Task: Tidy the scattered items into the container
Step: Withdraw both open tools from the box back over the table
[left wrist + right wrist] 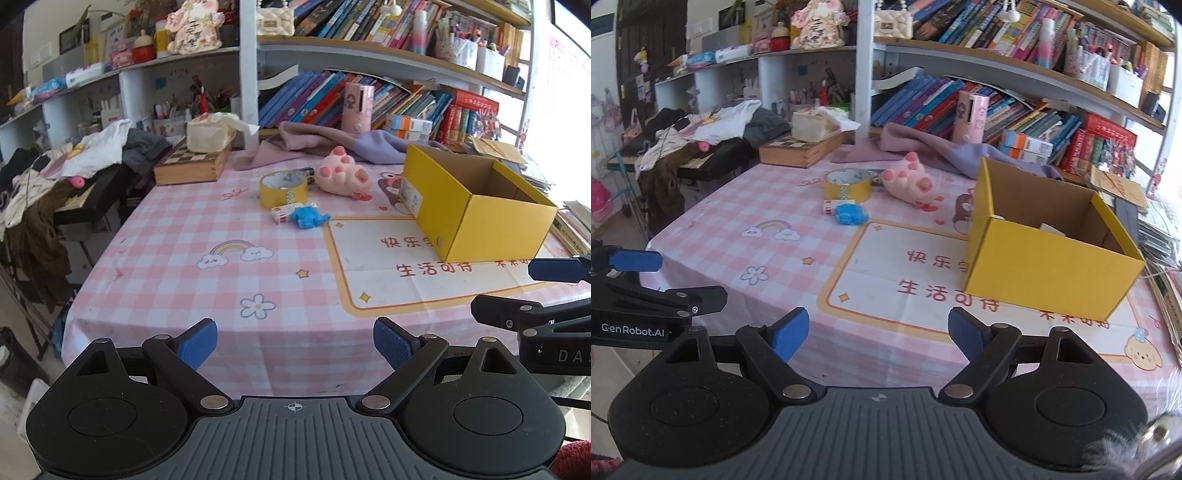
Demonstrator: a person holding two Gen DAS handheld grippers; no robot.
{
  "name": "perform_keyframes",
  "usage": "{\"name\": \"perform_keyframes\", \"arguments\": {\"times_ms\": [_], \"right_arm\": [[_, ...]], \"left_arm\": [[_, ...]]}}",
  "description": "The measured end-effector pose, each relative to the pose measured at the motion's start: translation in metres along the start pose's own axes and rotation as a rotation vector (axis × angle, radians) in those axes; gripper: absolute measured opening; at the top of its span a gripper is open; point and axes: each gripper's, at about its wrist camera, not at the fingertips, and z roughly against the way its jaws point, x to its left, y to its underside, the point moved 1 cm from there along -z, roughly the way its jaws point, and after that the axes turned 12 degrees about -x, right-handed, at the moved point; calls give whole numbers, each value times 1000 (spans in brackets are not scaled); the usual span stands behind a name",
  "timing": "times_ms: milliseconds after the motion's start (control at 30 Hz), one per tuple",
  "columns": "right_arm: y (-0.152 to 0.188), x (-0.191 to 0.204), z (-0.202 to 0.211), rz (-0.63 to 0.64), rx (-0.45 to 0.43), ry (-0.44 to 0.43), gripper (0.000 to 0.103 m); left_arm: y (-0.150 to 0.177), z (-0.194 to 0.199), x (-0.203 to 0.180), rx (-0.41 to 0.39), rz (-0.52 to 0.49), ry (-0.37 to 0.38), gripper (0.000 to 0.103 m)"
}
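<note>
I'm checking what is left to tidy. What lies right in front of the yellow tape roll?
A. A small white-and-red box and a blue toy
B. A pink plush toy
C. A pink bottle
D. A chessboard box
A: the small white-and-red box and blue toy lie just before the tape roll.

The yellow box (1049, 266) walls hide most of its contents; a dark item behind the tape roll (283, 187) stays unidentifiable.

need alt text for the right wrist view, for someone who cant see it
An open right claw hovers empty over a pink checked tablecloth, facing an open yellow cardboard box. Beyond lie a yellow tape roll, a pink plush toy, a small blue toy and a small white and red box; bookshelves stand behind.
</note>
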Motion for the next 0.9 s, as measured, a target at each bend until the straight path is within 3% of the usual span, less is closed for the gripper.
{"name": "perform_keyframes", "arguments": {"times_ms": [400, 900], "right_arm": [[-2, 3, -17, -3, 19, -38, 79], [-29, -7, -85, 34, 49, -83, 76]], "left_arm": [[-2, -11, 1, 12, -13, -1, 94], [-20, -61, 11, 30, 7, -11, 93]]}}
